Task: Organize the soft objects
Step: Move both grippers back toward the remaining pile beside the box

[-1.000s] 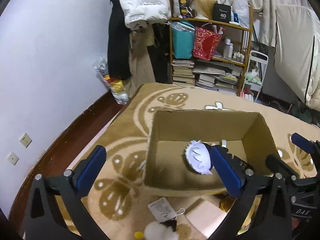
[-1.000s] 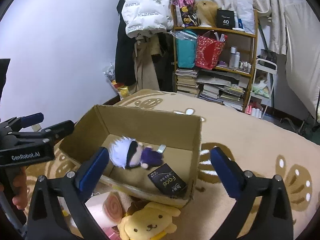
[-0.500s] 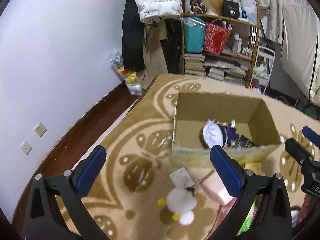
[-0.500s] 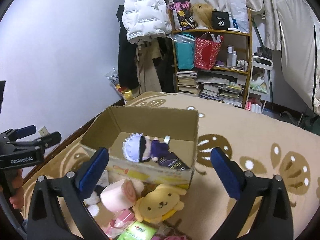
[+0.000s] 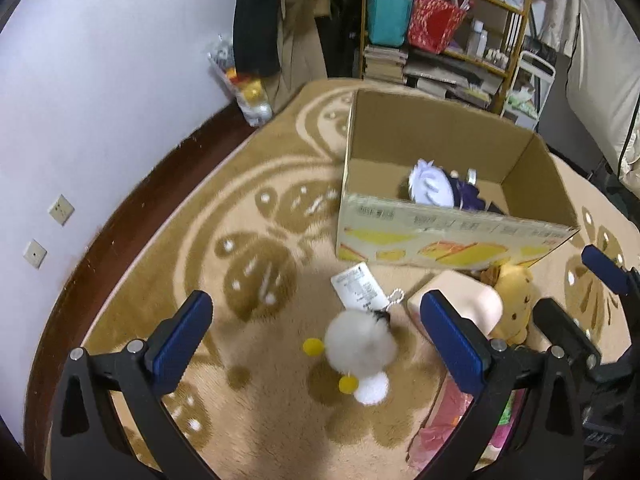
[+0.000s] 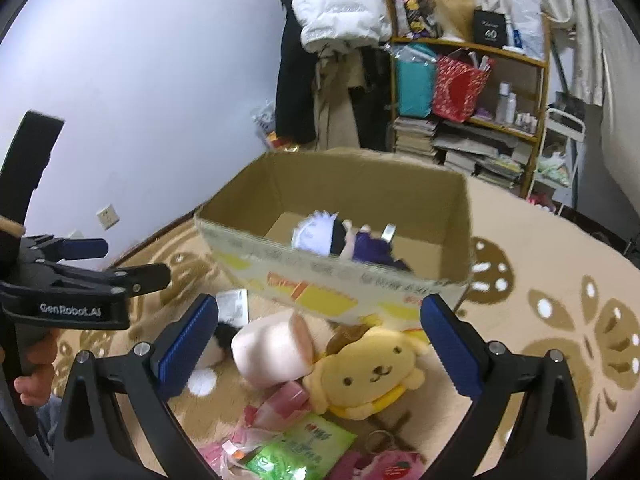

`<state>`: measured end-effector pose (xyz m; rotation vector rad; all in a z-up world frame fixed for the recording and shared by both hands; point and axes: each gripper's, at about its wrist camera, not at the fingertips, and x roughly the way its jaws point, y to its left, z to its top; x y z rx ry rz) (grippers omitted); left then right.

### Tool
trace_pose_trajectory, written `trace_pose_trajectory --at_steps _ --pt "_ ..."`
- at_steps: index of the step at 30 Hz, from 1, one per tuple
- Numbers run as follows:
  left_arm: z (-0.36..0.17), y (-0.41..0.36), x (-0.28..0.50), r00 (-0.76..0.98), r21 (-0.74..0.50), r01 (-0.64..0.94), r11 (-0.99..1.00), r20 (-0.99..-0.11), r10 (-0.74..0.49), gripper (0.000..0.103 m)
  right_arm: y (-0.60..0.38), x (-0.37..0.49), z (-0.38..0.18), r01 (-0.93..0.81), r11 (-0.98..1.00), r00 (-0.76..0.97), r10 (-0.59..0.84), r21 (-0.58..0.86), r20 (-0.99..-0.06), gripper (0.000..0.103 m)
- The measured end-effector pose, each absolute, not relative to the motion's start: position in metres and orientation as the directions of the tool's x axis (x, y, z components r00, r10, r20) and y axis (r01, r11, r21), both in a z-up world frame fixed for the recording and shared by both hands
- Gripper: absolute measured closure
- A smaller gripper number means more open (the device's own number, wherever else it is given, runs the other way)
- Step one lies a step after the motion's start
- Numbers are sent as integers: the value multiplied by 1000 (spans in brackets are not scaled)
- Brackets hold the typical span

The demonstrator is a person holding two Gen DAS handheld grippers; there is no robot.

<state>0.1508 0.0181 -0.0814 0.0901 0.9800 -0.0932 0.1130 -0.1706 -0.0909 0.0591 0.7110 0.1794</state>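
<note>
On my left wrist view, the left gripper (image 5: 316,332) gapes wide above a white fluffy plush (image 5: 360,346) on the rug (image 5: 248,208). On the right, the right gripper (image 6: 318,338) stands wide over the yellow dog plush (image 6: 370,372), before the cardboard box (image 6: 344,284).

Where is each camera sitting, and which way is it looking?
Left wrist view: it sits on the left claw, looking down and forward at the white fluffy toy on the rug; both blue-padded fingers show, open and empty.
Right wrist view: it sits on the right claw, looking forward over the yellow dog plush and pink roll cushion; its open fingers show, plus the left claw held by a hand.
Both views share the cardboard box with the white-haired doll inside.
</note>
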Motion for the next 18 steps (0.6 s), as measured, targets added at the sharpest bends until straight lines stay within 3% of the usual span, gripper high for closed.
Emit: trace_pose_trajectory --at_steps 7,11,18 --pt "-105 16 161 487 16 124 992 -872 -47 0 -155 121 -117 -173 980 687 195 103 -700 4" --pt "-115 16 165 460 8 124 992 -887 -50 1 -146 126 -130 -187 977 655 199 99 -729 12" --pt "-132 16 170 410 -15 127 992 -909 -66 1 -136 132 -145 -206 974 625 207 97 -753 14"
